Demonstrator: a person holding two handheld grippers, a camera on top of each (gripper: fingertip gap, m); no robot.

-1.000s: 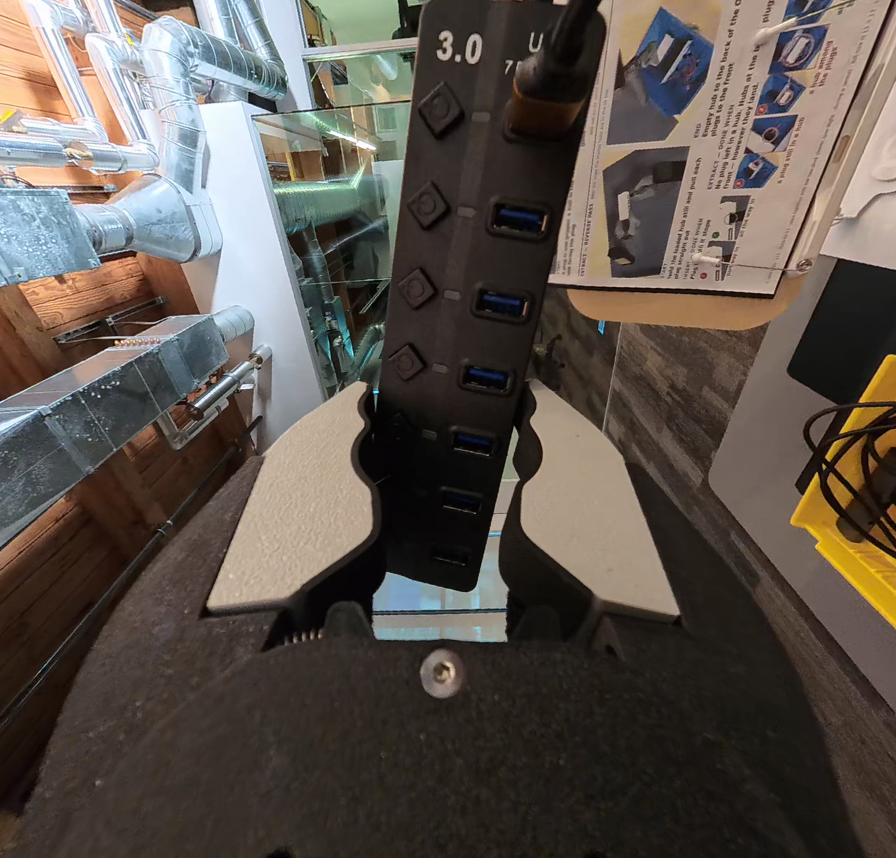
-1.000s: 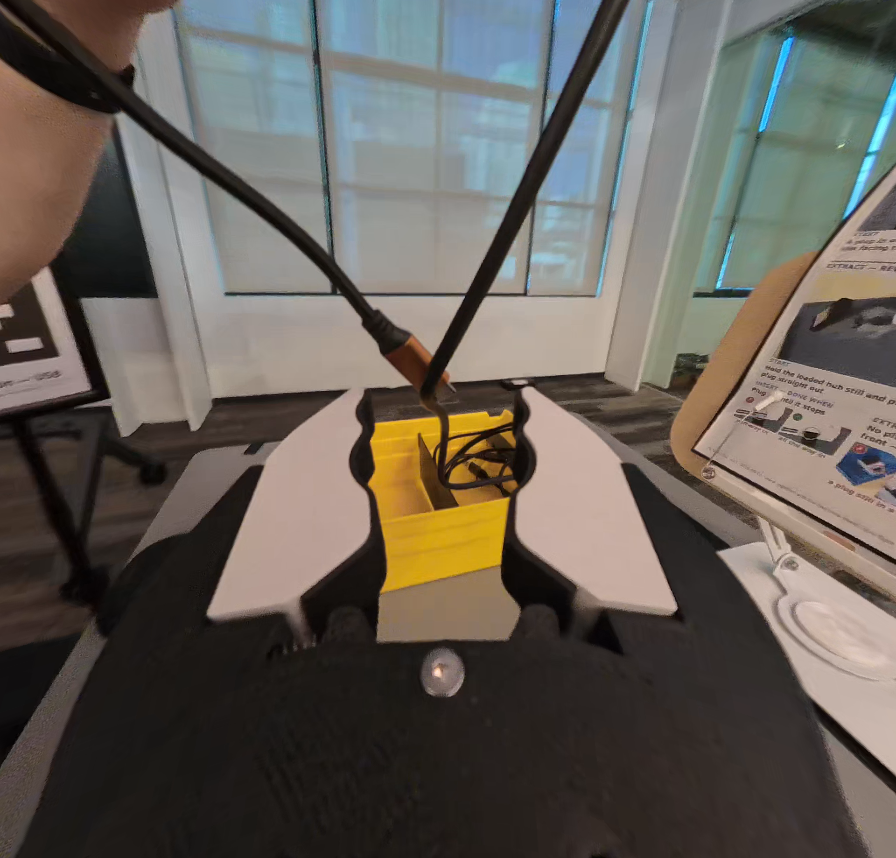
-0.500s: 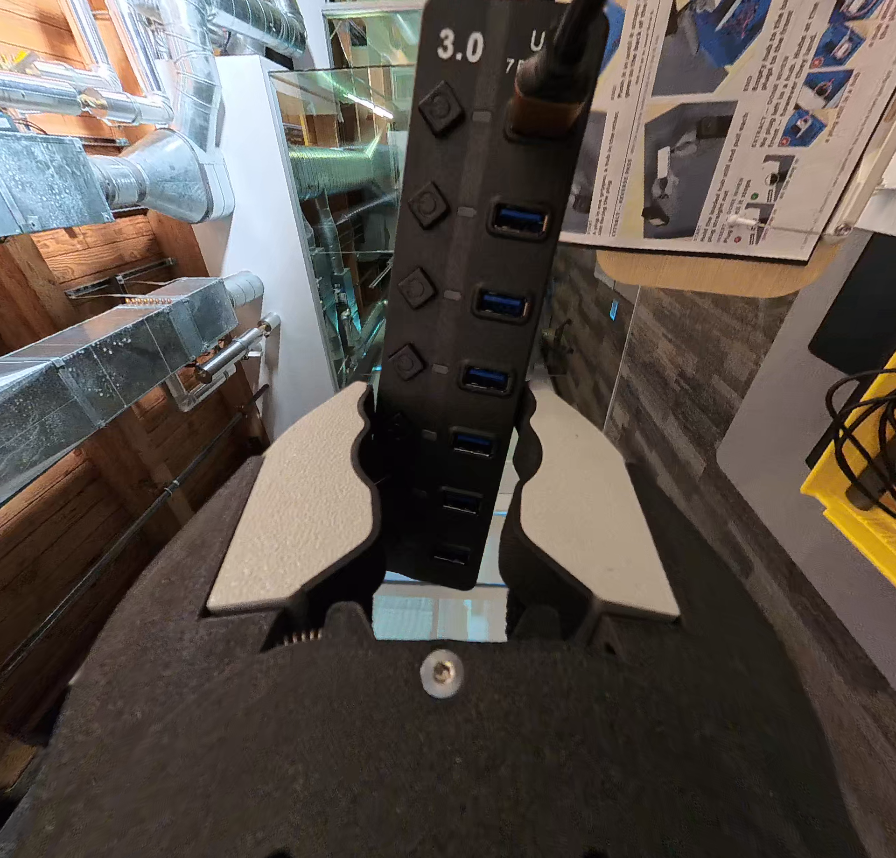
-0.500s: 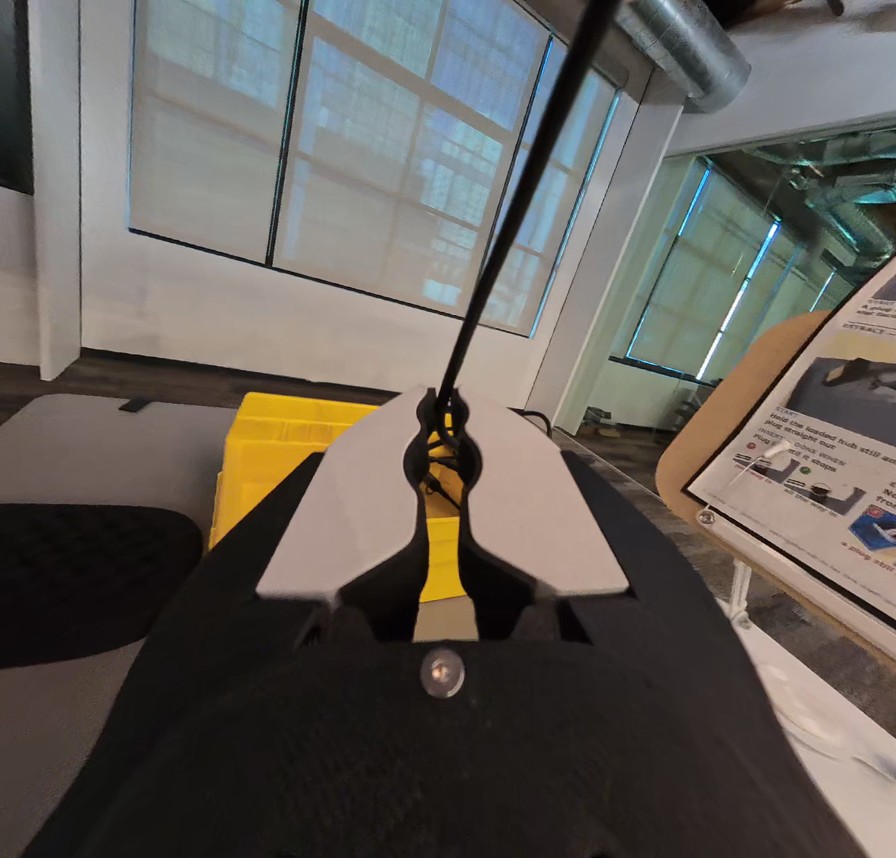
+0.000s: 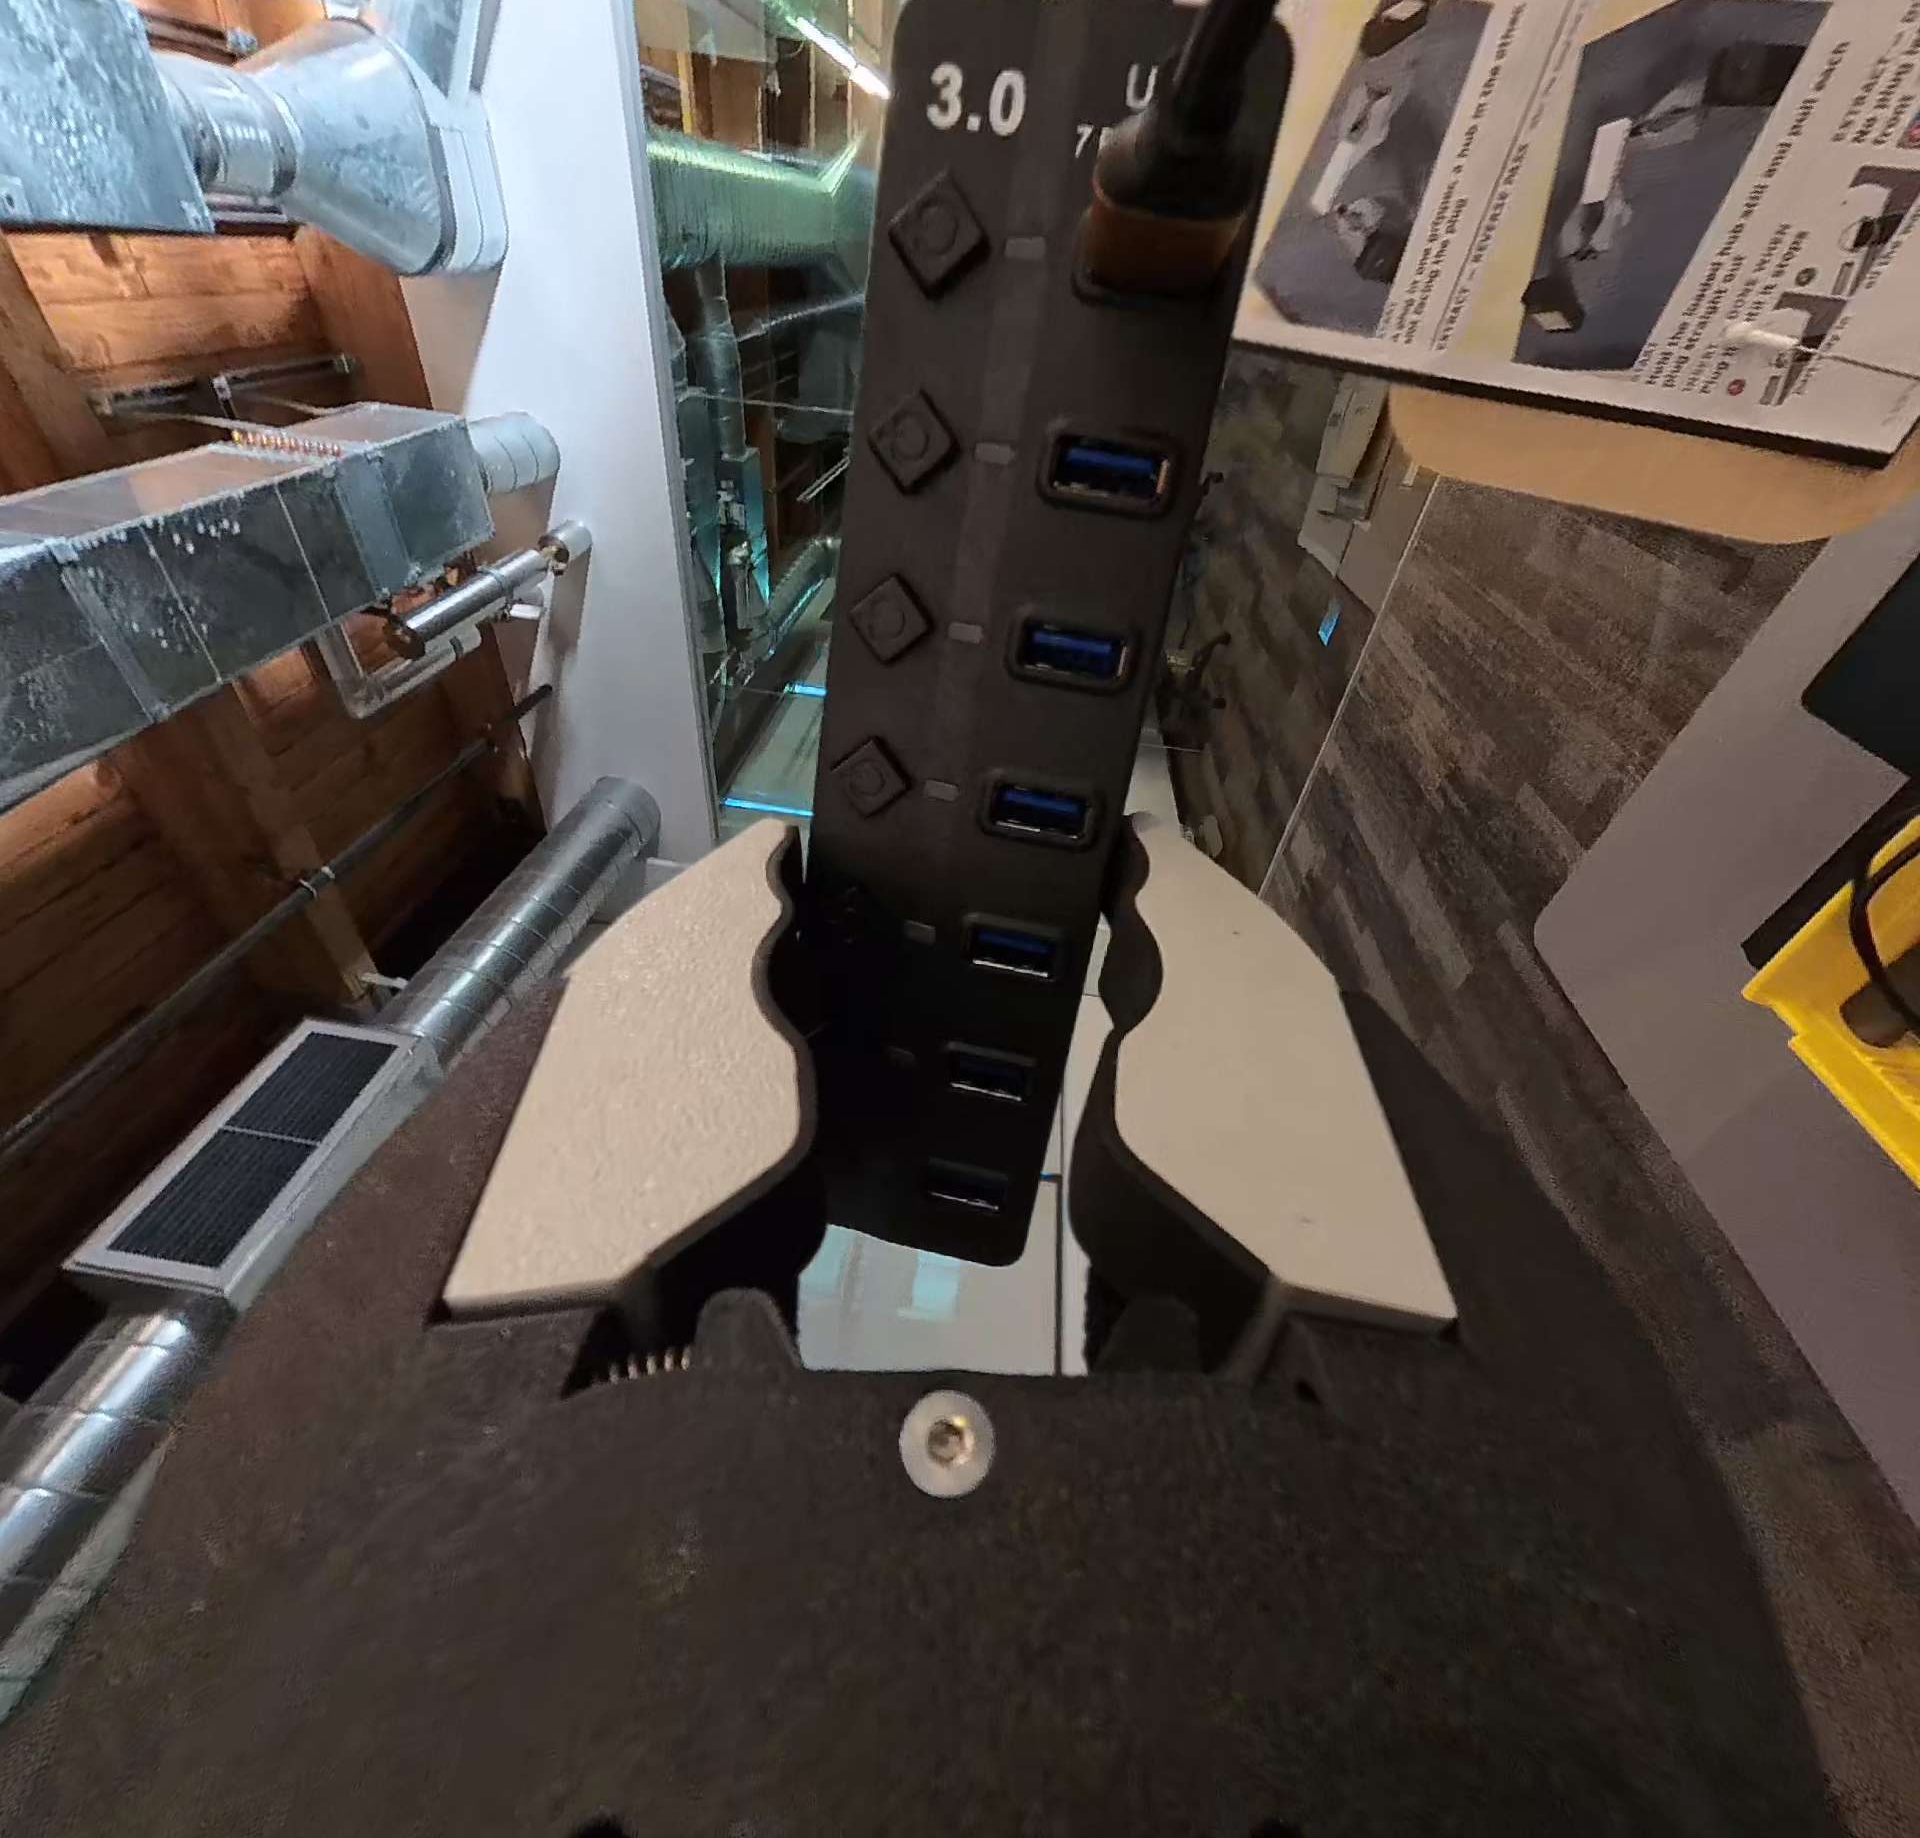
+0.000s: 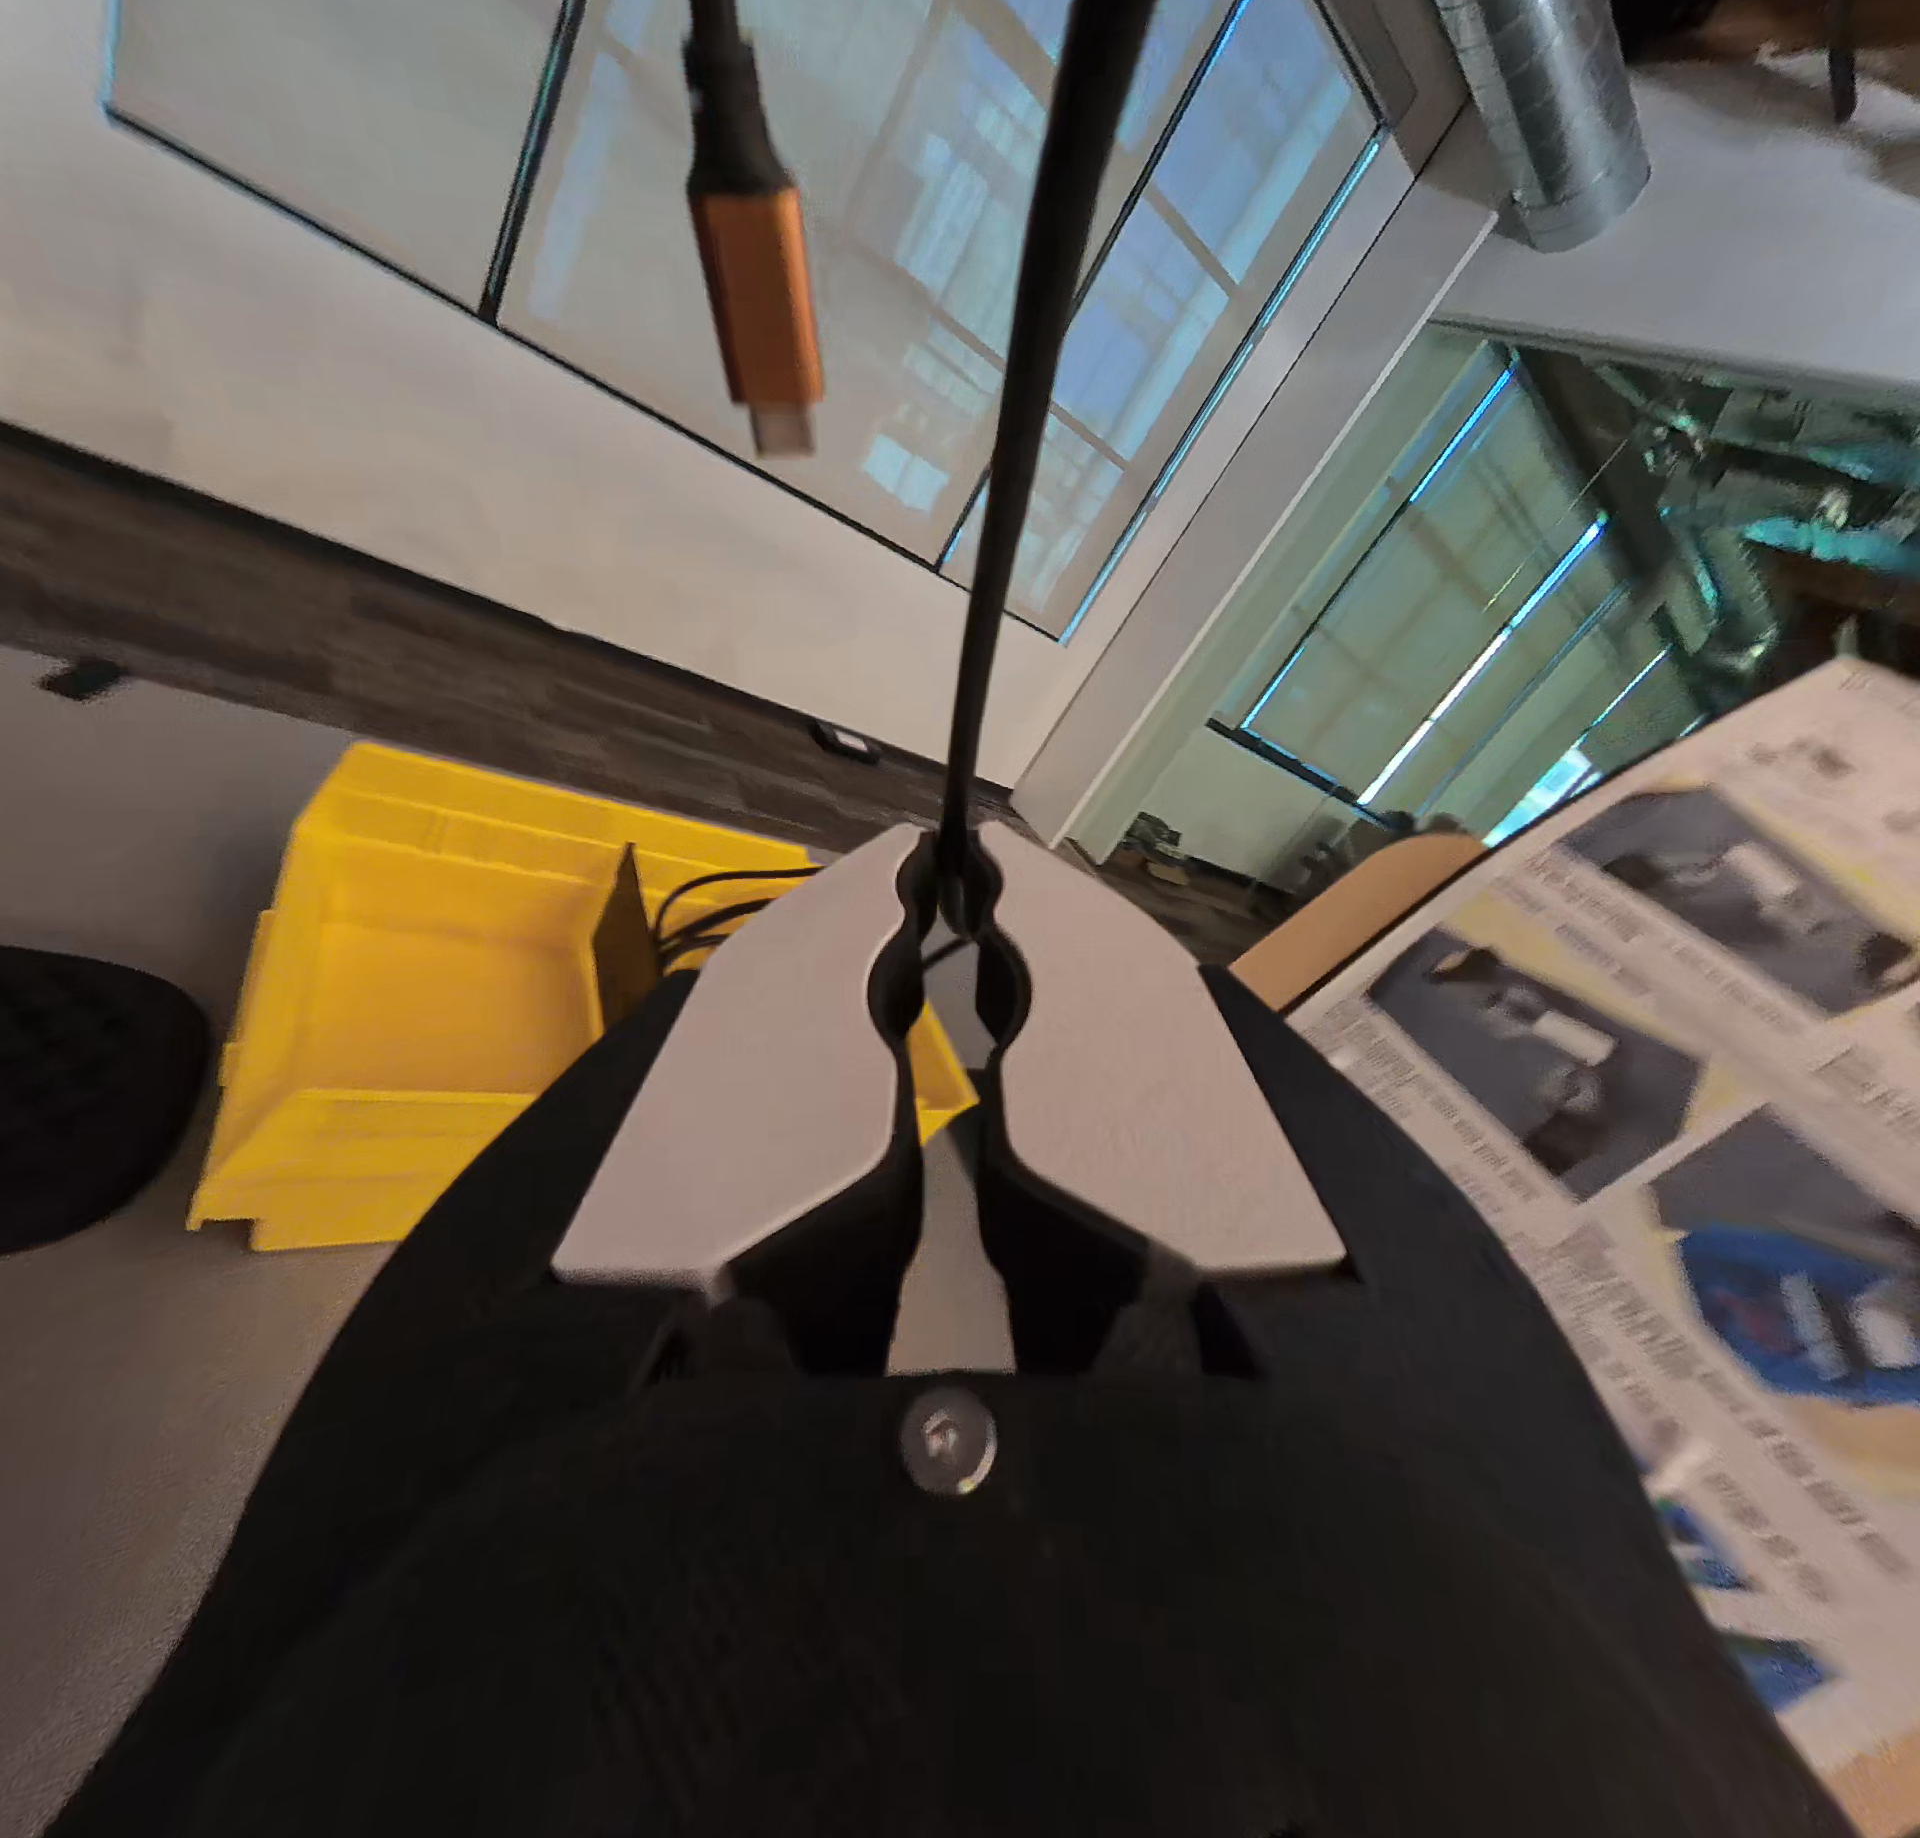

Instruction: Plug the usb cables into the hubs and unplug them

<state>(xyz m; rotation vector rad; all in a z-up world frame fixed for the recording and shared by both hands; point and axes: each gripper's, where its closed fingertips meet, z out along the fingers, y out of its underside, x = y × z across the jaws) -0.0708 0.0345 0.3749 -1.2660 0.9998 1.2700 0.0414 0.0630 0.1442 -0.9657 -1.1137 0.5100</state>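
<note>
left claw (image 5: 956, 931) grips hub (image 5: 1023, 562) | right claw (image 6: 958, 889) apparently pinching cable (image 6: 1023, 417)

The hub (image 5: 1023, 583) has its far end cut off at the top edge, its lowest ports sit dim between the fingers, and the instruction sheet (image 6: 1621, 1113) is smeared with blur and runs off right.
</note>
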